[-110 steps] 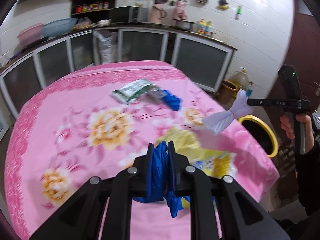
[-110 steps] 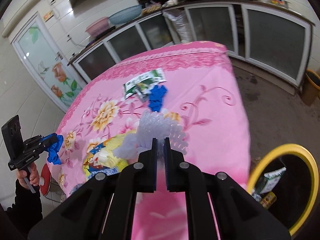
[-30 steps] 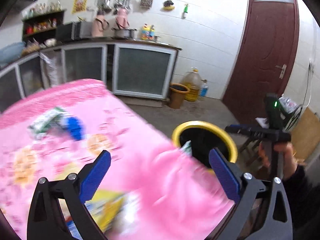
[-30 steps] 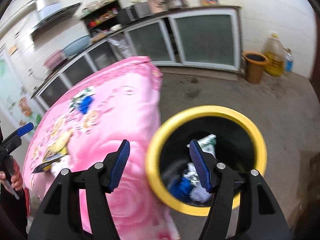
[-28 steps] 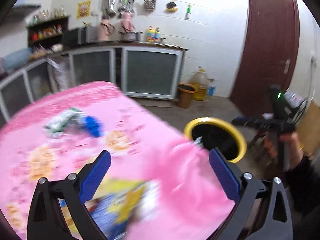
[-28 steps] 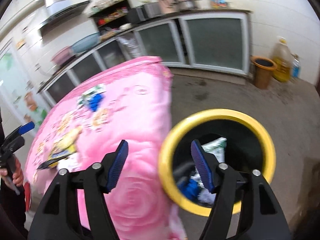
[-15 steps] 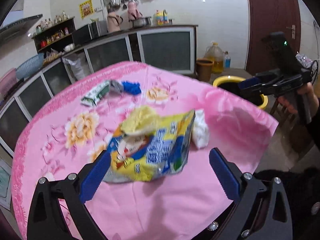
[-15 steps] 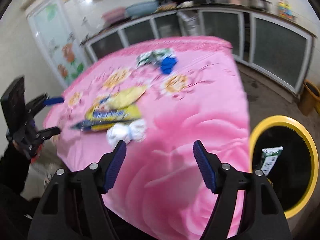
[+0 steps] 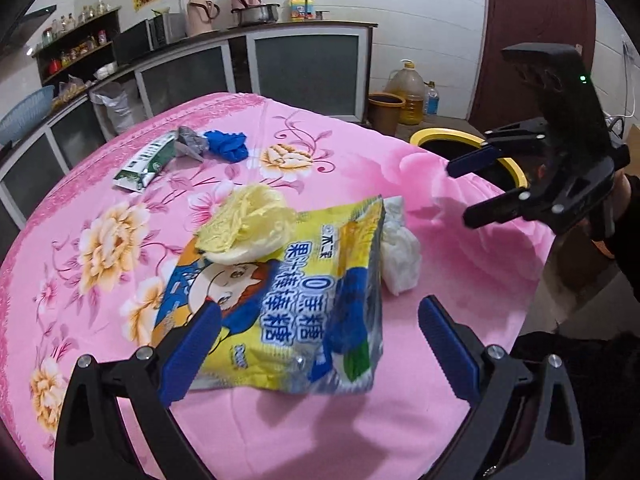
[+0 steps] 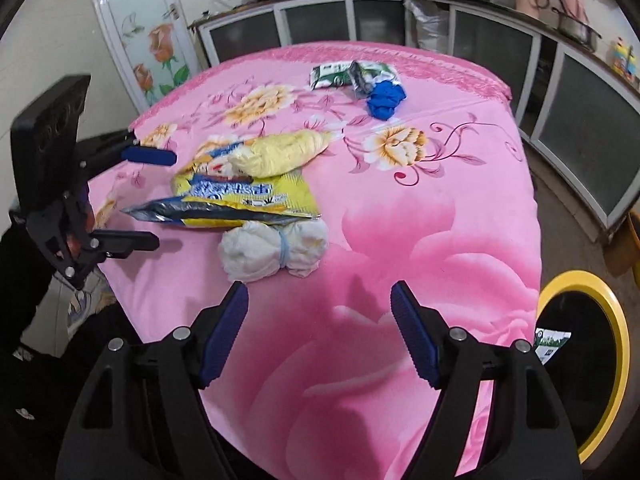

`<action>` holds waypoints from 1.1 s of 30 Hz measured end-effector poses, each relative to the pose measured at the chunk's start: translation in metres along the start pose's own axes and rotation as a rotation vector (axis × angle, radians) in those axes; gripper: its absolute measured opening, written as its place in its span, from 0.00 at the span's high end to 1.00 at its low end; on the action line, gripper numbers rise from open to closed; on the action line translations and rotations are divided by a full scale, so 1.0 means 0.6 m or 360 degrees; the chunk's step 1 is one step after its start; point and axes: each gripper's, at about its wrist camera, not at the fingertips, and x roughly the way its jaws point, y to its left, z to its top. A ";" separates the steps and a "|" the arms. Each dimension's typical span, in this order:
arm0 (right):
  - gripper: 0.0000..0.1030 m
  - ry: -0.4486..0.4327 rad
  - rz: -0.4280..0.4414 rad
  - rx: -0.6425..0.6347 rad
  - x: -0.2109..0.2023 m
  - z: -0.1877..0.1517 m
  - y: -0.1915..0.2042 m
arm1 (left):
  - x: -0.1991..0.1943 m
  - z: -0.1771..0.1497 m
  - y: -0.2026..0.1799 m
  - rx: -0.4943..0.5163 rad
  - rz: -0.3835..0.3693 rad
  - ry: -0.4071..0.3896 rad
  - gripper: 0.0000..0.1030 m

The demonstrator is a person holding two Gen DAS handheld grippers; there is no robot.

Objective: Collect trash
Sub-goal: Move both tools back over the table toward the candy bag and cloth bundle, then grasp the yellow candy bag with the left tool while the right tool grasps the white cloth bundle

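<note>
1. The left gripper (image 9: 316, 338) hangs with its blue-padded jaws spread wide and empty over the near end of the crinkled yellow-and-blue snack bag (image 9: 288, 300).
2. The right gripper (image 10: 320, 330), jaws having just been opening with nothing between them, stands just short of the white tied wad of tissue (image 10: 272, 250) (beside the bag).
3. A pale yellow crumpled plastic bag (image 9: 248, 224) lies on the snack bag.
4. Farther across the pink floral tablecloth (image 10: 420, 220) lie a blue crumpled glove (image 10: 385, 98) and a green-and-white carton (image 10: 332, 74).
5. The yellow-rimmed black bin (image 10: 600, 344) stands on the floor beside the table.
</note>
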 end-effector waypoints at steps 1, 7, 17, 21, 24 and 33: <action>0.32 0.0025 0.0019 -0.0026 0.007 0.004 -0.001 | 0.003 0.001 0.000 0.0010 -0.0010 0.0007 0.08; 0.32 0.0077 0.0126 -0.0122 0.035 0.019 -0.001 | 0.018 0.009 0.017 0.0012 -0.0091 0.0059 0.08; 0.37 0.0176 0.0343 -0.0106 0.093 0.050 -0.009 | 0.061 0.010 0.063 -0.0065 -0.0214 0.0154 0.08; 0.43 0.0196 0.0414 -0.0087 0.104 0.060 -0.009 | 0.075 0.012 0.076 -0.0094 -0.0236 0.0169 0.15; 0.51 0.0216 0.0469 -0.0049 0.112 0.066 -0.011 | 0.081 0.015 0.088 -0.0139 -0.0284 0.0159 0.25; 0.67 0.0150 0.0546 0.0069 0.089 0.061 -0.026 | 0.070 0.022 0.090 -0.0208 -0.0447 0.0123 0.86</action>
